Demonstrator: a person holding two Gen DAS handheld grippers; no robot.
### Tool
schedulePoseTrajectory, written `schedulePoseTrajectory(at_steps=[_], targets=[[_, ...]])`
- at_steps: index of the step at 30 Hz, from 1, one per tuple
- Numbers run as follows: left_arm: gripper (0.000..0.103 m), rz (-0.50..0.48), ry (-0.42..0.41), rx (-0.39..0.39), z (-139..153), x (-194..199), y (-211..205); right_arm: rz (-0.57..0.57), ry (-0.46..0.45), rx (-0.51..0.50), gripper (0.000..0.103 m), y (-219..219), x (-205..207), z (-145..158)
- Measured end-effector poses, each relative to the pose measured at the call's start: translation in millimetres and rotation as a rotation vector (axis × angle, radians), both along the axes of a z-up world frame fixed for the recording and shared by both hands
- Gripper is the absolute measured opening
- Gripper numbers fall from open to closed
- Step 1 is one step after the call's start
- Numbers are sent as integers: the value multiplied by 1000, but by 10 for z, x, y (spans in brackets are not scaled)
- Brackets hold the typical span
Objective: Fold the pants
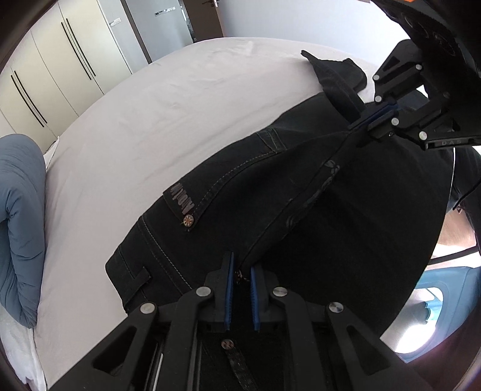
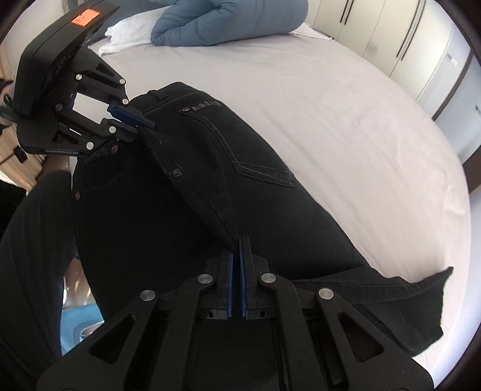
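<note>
Centrally, one pair of black denim pants (image 1: 240, 195) with pale contrast stitching, a lettered back-pocket flap and small metal rivets, lying partly on a bed and partly lifted off it. Seat and back pocket rest flat on the sheet; the near edge of the garment is raised into a taut ridge strung between the two grippers, with dark cloth hanging below it toward the bed's near side. One leg end (image 2: 421, 300) trails flat on the sheet beyond the right gripper. Left gripper (image 1: 240, 279), black frame with blue ribbed pads: jaws drawn nearly together, a narrow gap showing between the pads, with the waistband end of the ridge, by a rivet, pinched there. Right gripper (image 2: 239, 255), same make: pads pressed fully together on a fold of the black cloth at the ridge's other end. Each gripper appears in the other's view, clamped on the pants' raised edge, the pants spanning between them; both point steeply down at the garment. Beneath: bed (image 1: 150, 105) with a smooth white fitted sheet, lightly creased. At its head end, a rolled blue-grey quilted duvet (image 2: 228, 24) and, just beside it, a folded white towel or cloth (image 2: 126, 33). Beyond the bed, cream wardrobe doors (image 1: 51, 75) with long black vertical handles. A person's dark sleeve (image 2: 33, 240) shows at the lower left of the right wrist view.
</note>
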State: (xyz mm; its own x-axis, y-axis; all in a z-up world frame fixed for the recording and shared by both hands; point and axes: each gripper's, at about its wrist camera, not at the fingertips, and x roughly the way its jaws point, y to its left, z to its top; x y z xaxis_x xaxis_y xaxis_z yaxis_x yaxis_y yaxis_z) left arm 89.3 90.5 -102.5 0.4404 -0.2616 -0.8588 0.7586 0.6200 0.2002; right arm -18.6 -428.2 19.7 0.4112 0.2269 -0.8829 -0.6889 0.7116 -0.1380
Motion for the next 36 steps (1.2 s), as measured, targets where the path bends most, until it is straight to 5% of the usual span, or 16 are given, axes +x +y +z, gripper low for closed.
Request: schedulePoseTrajectory(at_steps=[6,13,21,36], targets=[[10,-30,-59,61,-122,-500,-85,50,-116,-119,3,228,-626,-34],[10,39,-56,65,-308,-763,-61,112,-125,-209,3,606,-1112,-227],[10,101,-71,41,-356,-832,-21,171,-118,-266,3,855,-1292,-408],[10,106,-64,21,-391,-1030,237,198,-99,-275,3,684,-1500,-431]])
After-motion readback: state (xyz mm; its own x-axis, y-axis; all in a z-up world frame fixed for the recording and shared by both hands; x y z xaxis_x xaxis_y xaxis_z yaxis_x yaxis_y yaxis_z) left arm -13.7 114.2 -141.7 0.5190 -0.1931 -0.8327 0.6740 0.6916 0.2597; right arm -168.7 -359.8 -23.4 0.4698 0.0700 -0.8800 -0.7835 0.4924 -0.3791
